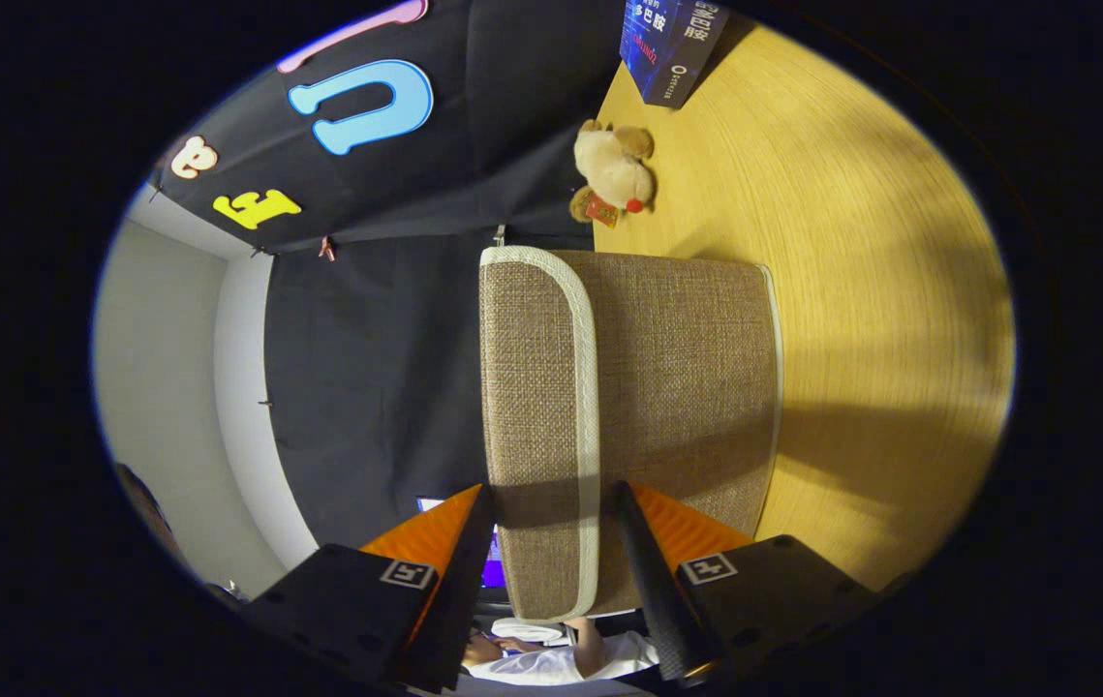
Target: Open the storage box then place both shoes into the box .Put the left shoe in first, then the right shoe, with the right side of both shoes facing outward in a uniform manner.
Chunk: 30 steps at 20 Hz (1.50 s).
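Hand-held gripper (551, 542) pinches box lid (541, 426) edge w/ both fingers; opening step underway, next swing lid fully back.

The box (677, 387) is brown woven fabric with pale piping along its edges. Its lid (539, 426) sits between the tool's (551, 542) two fingers, one on each side of the lid's edge, close against it. The box body stretches ahead of the tool, resting on the desk (880, 290).
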Motion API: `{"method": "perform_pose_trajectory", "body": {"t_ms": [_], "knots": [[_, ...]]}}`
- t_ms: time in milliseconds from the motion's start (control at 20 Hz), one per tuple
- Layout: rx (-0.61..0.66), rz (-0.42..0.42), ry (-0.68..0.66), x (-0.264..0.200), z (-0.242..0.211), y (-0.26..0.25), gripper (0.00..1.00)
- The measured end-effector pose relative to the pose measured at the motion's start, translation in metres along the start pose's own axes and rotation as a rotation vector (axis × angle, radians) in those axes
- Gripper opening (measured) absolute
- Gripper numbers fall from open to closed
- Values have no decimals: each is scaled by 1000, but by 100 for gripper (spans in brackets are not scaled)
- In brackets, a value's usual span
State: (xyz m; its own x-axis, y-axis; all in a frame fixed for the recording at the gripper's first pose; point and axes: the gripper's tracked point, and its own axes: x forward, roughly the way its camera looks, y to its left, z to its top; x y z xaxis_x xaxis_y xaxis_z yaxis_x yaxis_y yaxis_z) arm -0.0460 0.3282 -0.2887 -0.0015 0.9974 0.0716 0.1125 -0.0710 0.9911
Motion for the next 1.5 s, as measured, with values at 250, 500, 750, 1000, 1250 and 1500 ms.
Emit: {"method": "perform_pose_trajectory", "body": {"t_ms": [250, 500, 750, 1000, 1250, 1500], "knots": [[-57, -12, 16, -9, -8, -5, 39], [-66, 54, -36, -18, -11, 19, 5], [-136, 99, -72, -14, -16, 70, 5], [-255, 100, -83, 9, -20, 134, 5], [-351, 44, -112, 59, -35, 191, 7], [-452, -12, -101, 117, -47, 223, 9]]}}
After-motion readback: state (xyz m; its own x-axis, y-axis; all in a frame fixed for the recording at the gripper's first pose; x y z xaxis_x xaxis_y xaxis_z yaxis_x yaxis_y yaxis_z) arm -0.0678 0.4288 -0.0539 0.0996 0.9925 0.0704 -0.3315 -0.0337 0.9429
